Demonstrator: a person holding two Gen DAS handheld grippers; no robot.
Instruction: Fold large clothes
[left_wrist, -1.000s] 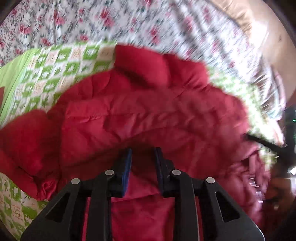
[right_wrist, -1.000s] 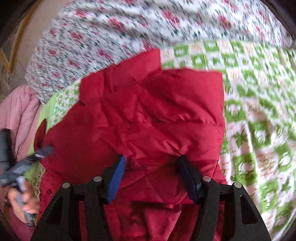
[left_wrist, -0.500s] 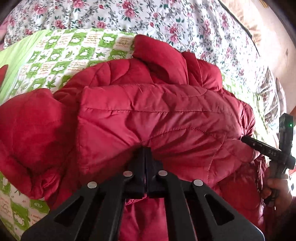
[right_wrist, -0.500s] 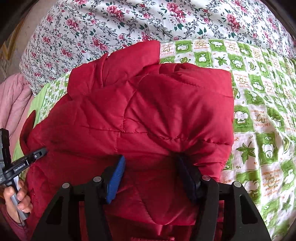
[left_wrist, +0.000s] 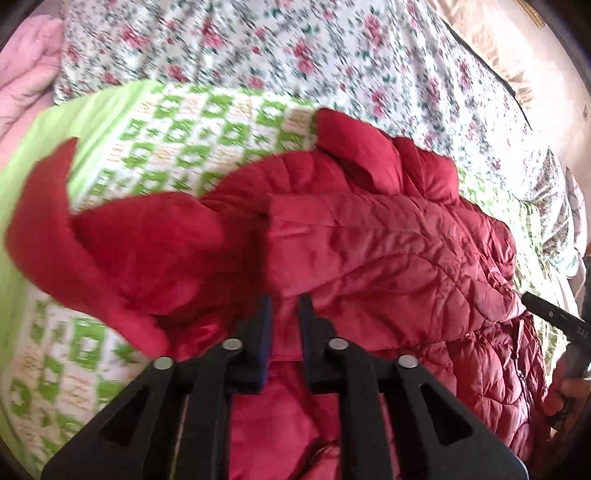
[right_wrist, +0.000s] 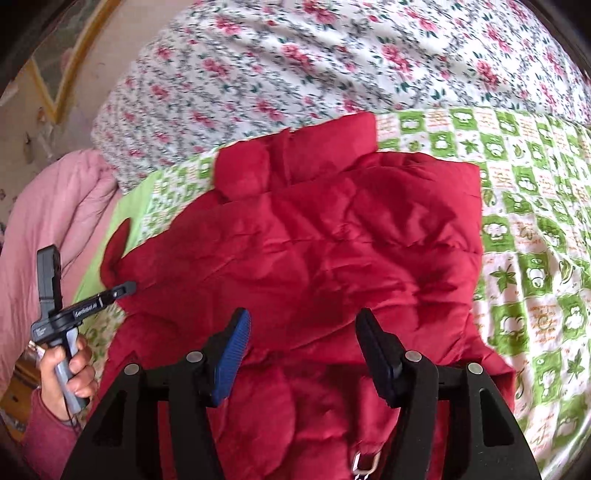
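A red quilted jacket lies bunched on the green-and-white checked blanket; one folded panel rests on top and a sleeve trails off to the left. My left gripper hovers at the near edge of that panel. Its jaws are opening, a narrow gap shows red cloth behind them, and the pads press on nothing. In the right wrist view the jacket fills the middle. My right gripper stands wide open over its near hem. The left gripper shows there at the jacket's left edge.
A floral sheet covers the bed beyond the blanket, with a pink quilt at the left. A hand holds the left tool, and the right tool pokes in at the jacket's right side. The wall runs behind.
The left jaws, shut half a second ago, now stand slightly apart, and that gripper has swung left. The right gripper's right finger, then tucked under a fold, is now in the open.
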